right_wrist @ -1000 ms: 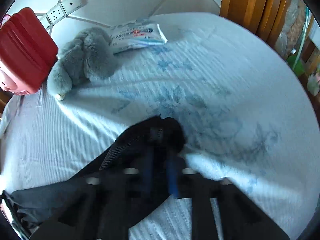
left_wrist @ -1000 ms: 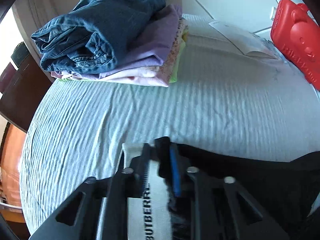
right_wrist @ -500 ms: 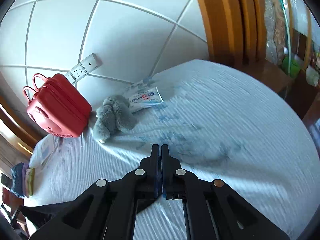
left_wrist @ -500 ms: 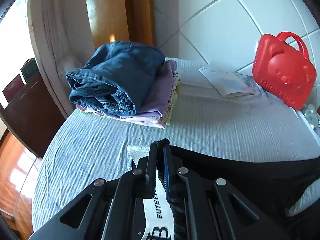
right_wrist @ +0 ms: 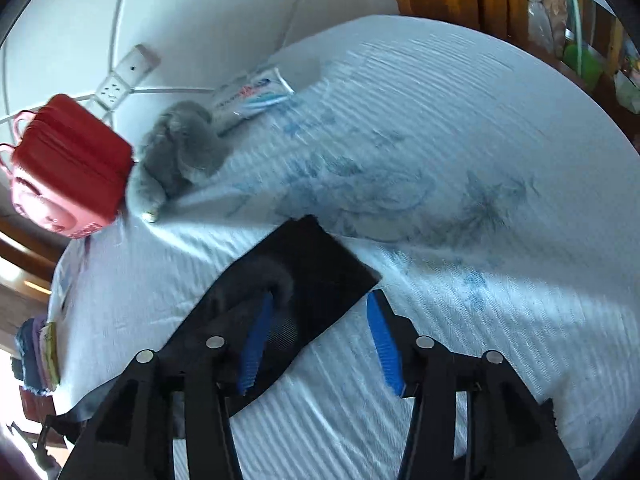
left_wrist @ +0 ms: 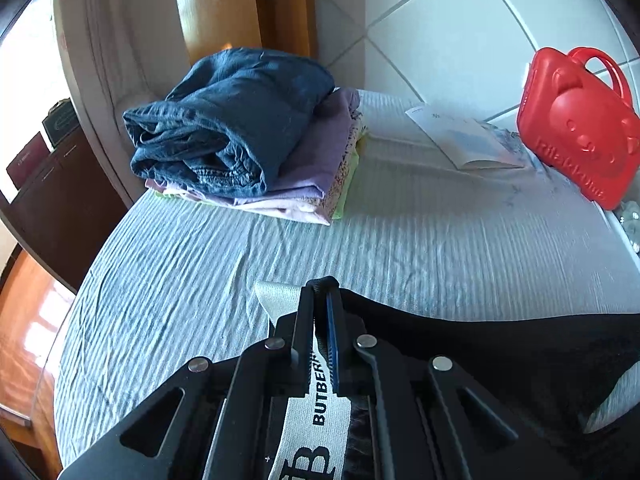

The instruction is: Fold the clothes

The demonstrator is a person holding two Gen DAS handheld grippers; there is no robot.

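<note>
A black garment (left_wrist: 500,360) with a white printed waistband (left_wrist: 320,408) lies across the pale blue bedsheet (left_wrist: 360,248). My left gripper (left_wrist: 322,300) is shut on the waistband end and holds it just above the sheet. In the right wrist view the garment's other end (right_wrist: 316,272) lies flat on the sheet. My right gripper (right_wrist: 320,304) is open over it, its left blue pad (right_wrist: 256,340) above the cloth and its right pad (right_wrist: 384,344) over bare sheet.
A stack of folded clothes topped by dark jeans (left_wrist: 232,128) sits at the far left of the bed. A red toy case (left_wrist: 576,128), a booklet (left_wrist: 460,140), a grey plush toy (right_wrist: 176,160) and a wipes packet (right_wrist: 252,96) lie along the tiled wall.
My right gripper has opened and let go of the garment end, which now lies flat on the sheet. My left gripper stays shut on the waistband, and its view has risen.
</note>
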